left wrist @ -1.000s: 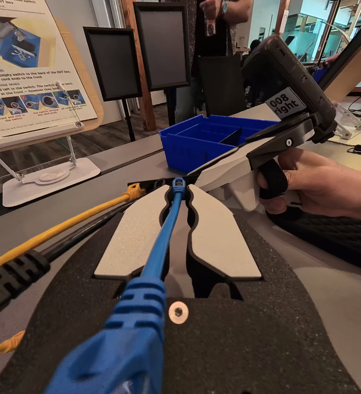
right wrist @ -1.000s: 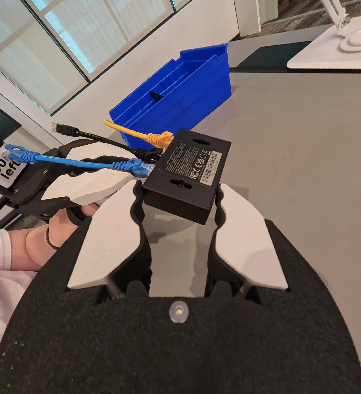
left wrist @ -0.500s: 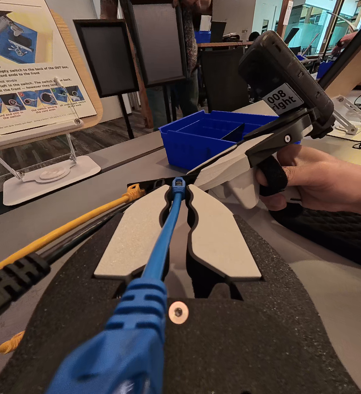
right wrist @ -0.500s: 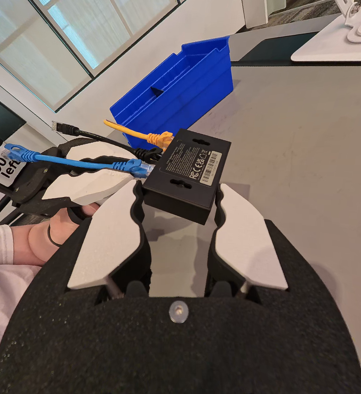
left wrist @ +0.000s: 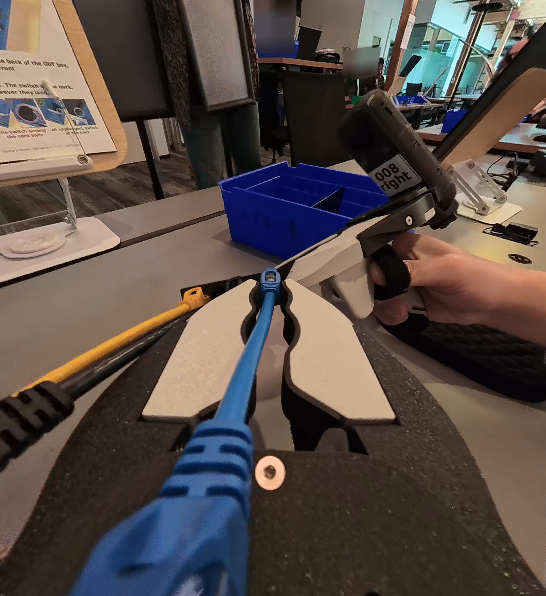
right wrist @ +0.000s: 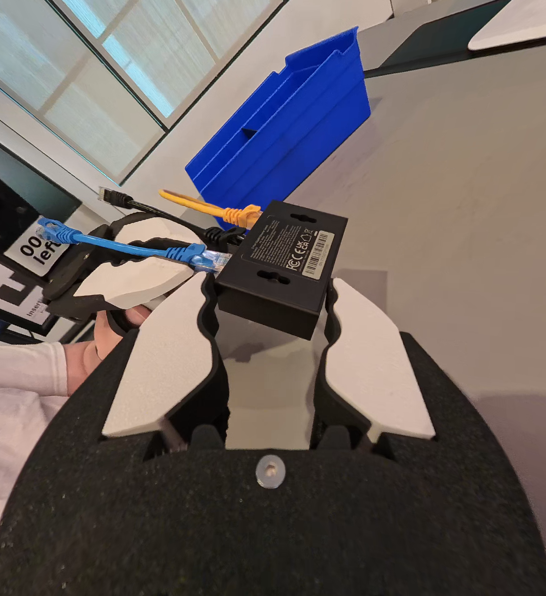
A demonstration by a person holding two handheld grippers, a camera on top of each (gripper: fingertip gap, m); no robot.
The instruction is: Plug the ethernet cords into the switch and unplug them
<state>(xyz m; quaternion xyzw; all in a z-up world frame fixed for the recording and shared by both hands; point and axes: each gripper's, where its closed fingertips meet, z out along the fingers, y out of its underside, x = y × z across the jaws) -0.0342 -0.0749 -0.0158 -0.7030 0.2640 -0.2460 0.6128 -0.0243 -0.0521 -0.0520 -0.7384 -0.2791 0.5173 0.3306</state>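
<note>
The switch (right wrist: 284,258) is hanging above the tabletop (right wrist: 458,225), clamped in the right gripper (right wrist: 266,300), yellow and black cords plugged in. The left gripper (left wrist: 270,292) is pinching the blue cord (left wrist: 255,348) (plug at a port, seating unclear). Next calls for a straight, steady push or pull.

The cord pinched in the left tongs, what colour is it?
Blue cord; the left wrist view shows it best.
</note>
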